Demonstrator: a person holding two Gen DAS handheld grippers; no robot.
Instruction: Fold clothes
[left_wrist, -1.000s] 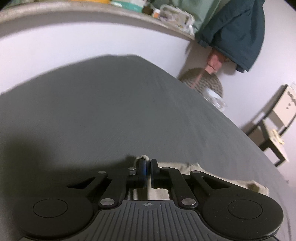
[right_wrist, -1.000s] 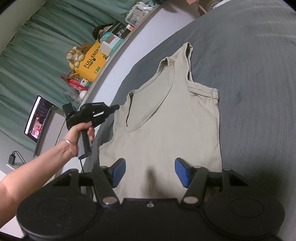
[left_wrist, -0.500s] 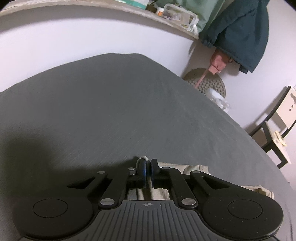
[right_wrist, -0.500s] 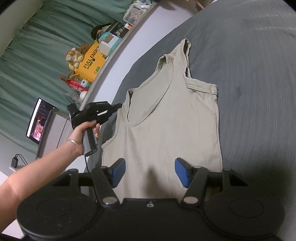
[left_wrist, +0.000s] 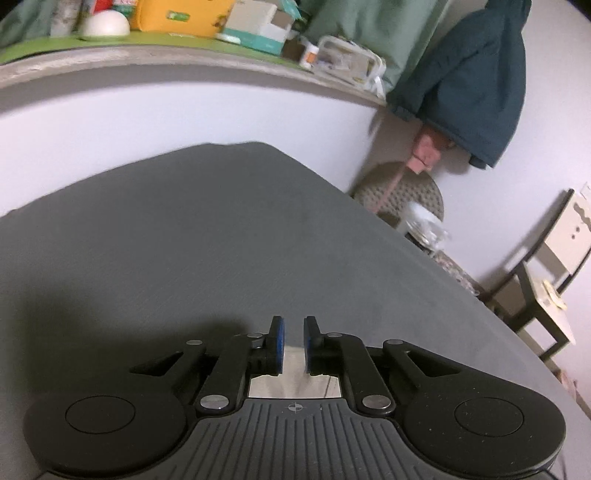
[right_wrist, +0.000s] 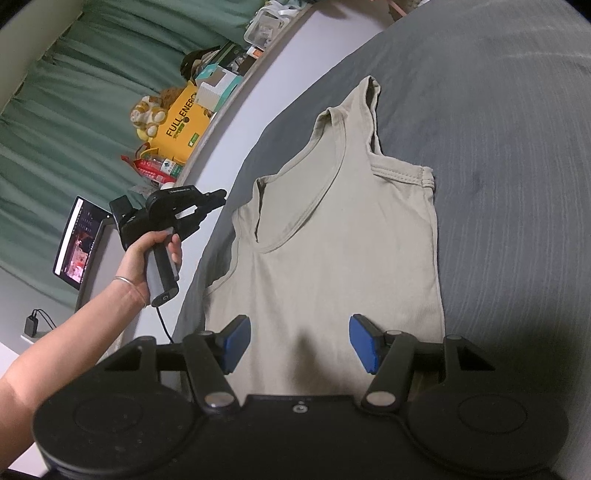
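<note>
Left wrist view first: the left gripper (left_wrist: 293, 345) has its blue-padded jaws parted by just a narrow gap, nothing pinched between them. It sits low over the dark grey bedsheet (left_wrist: 184, 240), and only a pale sliver of fabric shows right under the fingers.

Right wrist view: the right gripper (right_wrist: 297, 343) is spread wide and empty, hovering over the lower part of the beige ribbed tank top (right_wrist: 332, 240). That top lies flat on the sheet, straps pointing away. The person's hand (right_wrist: 147, 258) holds the left gripper just beside the top's edge.
</note>
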